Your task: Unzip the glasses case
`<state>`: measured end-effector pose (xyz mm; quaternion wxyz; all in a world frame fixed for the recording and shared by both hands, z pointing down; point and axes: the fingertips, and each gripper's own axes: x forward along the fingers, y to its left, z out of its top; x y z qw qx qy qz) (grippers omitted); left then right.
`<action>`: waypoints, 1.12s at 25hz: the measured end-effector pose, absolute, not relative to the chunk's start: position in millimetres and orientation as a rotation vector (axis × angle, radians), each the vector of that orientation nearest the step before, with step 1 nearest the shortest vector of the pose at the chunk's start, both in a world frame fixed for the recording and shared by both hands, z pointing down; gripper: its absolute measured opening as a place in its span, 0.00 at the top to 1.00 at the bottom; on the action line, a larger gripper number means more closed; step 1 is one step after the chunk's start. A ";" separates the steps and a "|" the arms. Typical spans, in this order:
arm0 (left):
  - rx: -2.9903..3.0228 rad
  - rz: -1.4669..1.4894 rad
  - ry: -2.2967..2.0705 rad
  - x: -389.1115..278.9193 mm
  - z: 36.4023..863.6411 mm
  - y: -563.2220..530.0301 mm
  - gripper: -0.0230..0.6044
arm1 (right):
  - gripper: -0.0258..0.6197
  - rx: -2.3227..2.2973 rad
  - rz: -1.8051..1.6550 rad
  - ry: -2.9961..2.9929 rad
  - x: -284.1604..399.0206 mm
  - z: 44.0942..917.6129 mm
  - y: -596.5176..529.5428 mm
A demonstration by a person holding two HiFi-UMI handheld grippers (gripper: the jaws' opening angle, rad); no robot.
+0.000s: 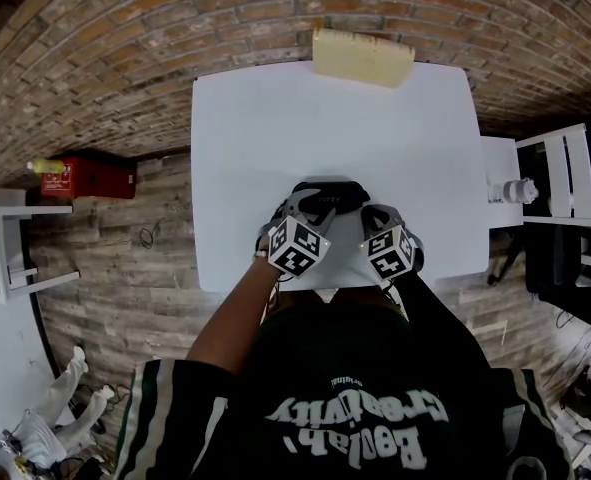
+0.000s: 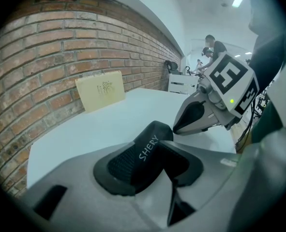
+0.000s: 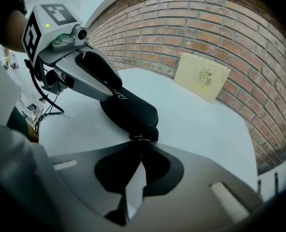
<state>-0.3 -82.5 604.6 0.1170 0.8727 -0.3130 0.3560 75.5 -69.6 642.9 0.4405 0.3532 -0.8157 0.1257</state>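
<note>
A black glasses case (image 1: 327, 194) lies near the front edge of the white table (image 1: 275, 128). My left gripper (image 1: 293, 216) is shut on one end of the case (image 2: 143, 154), with its pads pressing both sides. In the left gripper view white lettering shows on the case's top. My right gripper (image 1: 367, 218) is shut, and its tips (image 3: 142, 140) pinch the small zipper pull (image 3: 139, 137) at the other end of the case (image 3: 129, 112). In the left gripper view the right gripper (image 2: 181, 125) touches the case's far end. The zipper line itself is hidden.
A cream card (image 1: 362, 56) leans against the brick wall at the table's far edge. A white shelf unit (image 1: 560, 178) stands to the right of the table. A red box (image 1: 85, 176) sits on the wooden floor at the left.
</note>
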 end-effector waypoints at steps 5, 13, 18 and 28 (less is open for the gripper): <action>2.555 1.045 -0.913 0.2 604.9 -82.1 0.71 | 0.94 0.892 0.299 -2.017 78.9 642.0 -72.8; 2.551 1.050 -0.920 0.5 604.7 -82.4 0.71 | 0.93 0.885 0.275 -2.014 82.8 640.8 -81.9; 2.550 1.056 -0.918 1.3 604.6 -82.9 0.71 | 0.93 0.877 0.254 -2.010 83.9 640.3 -86.8; 2.545 1.067 -0.918 1.0 604.7 -83.1 0.71 | 0.93 0.821 0.186 -2.005 83.8 640.1 -96.5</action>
